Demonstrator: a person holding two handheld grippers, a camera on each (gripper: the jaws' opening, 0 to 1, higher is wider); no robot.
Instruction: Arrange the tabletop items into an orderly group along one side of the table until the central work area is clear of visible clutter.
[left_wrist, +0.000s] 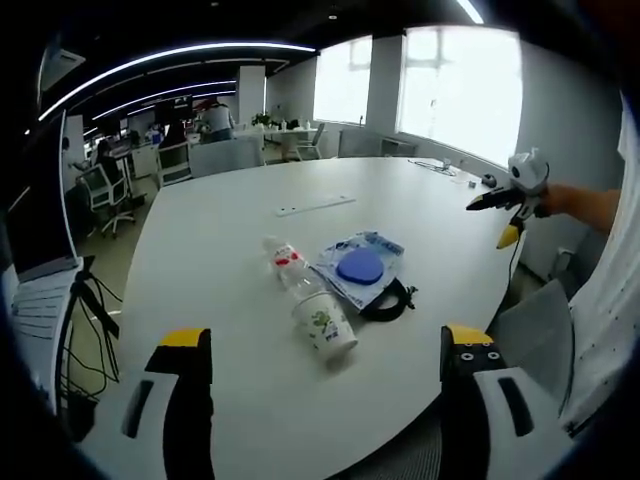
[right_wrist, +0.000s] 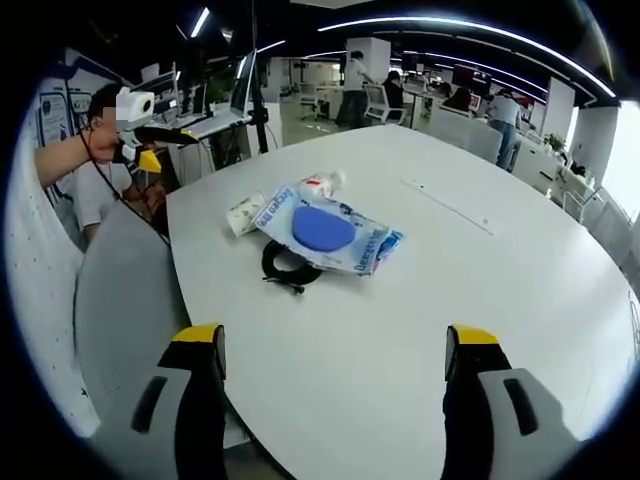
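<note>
A clear plastic bottle (left_wrist: 285, 262) lies on its side on the white table (left_wrist: 230, 270), with a paper cup (left_wrist: 325, 325) lying at its end. Beside them rests a clear packet with a blue disc (left_wrist: 360, 268), partly over a coiled black cable (left_wrist: 388, 303). My left gripper (left_wrist: 326, 338) hovers open over the near table edge, short of the cup. The right gripper view has the packet (right_wrist: 325, 232), cable (right_wrist: 288, 268), cup (right_wrist: 243, 213) and bottle (right_wrist: 320, 183) ahead; my right gripper (right_wrist: 335, 337) is open above bare table, apart from them.
A thin white strip (left_wrist: 315, 205) lies further out on the table (right_wrist: 480, 300). A grey chair (right_wrist: 120, 290) stands at the table's edge near the person. Office desks, chairs and people fill the background. A laptop (left_wrist: 40, 270) sits at the left.
</note>
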